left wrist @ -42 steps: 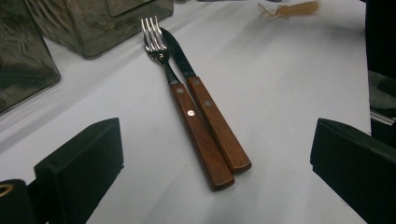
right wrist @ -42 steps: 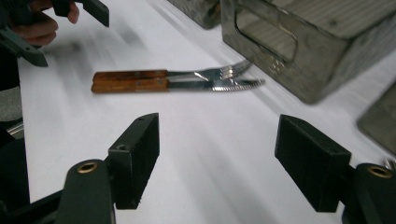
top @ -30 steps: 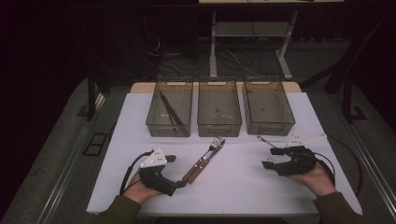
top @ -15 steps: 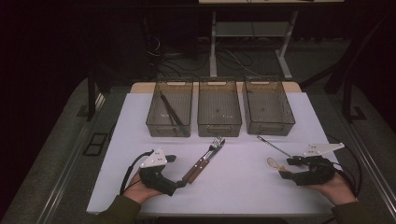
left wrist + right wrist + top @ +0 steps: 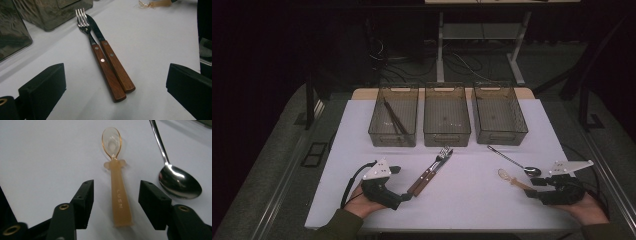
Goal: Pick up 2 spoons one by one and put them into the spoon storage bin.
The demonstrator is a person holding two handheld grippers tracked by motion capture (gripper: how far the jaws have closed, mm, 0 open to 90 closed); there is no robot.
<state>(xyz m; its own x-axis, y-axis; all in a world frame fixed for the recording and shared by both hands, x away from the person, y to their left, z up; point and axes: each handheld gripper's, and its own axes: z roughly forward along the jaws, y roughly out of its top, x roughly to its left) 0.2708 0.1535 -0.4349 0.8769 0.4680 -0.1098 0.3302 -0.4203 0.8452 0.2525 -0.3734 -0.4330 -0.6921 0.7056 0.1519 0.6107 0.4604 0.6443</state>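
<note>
Though faint, "LUSN" on spoon point(image 5: 119, 195)

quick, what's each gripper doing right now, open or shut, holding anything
Left gripper: open, holding nothing; the fork and knife lie ahead of it.
Right gripper: open, jaws just been closing around the amber spoon, not gripping yet.

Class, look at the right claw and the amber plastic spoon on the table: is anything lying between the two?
Nothing visible does. The amber plastic spoon lies flat on the white table, its handle already between the right claw's open jaws, which have just been closing. The metal spoon lies off to one side, outside them.
</note>
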